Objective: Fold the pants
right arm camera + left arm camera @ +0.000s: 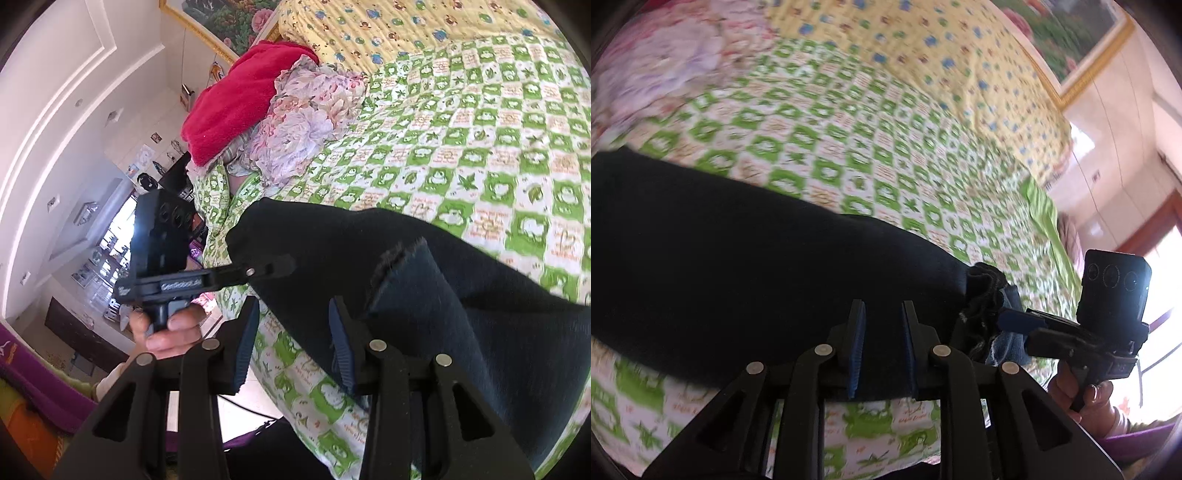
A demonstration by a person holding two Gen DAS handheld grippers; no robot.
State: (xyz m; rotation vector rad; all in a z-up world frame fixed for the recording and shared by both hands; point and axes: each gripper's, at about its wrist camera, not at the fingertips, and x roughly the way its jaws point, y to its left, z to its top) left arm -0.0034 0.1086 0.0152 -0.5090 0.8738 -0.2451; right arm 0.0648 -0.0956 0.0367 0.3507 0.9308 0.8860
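While both views show the green frog-pattern quilt [820, 140] on the bed, only the right wrist view shows the red blanket [236, 99] at 11 o'clock and the floral cloth [306, 122] beside it. The left wrist view shows the framed picture [1067, 40] at 1 o'clock. The black pants [720, 258] lie across the quilt, from 9 o'clock toward the centre in the left view, with the gathered waistband [986, 295] at 4 o'clock. The left gripper [882, 343] stands narrowly open above the black cloth, nothing pinched. The right gripper [291, 343] is open more widely and empty; the pants [461, 295] lie just beside its right finger, toward 3 o'clock.
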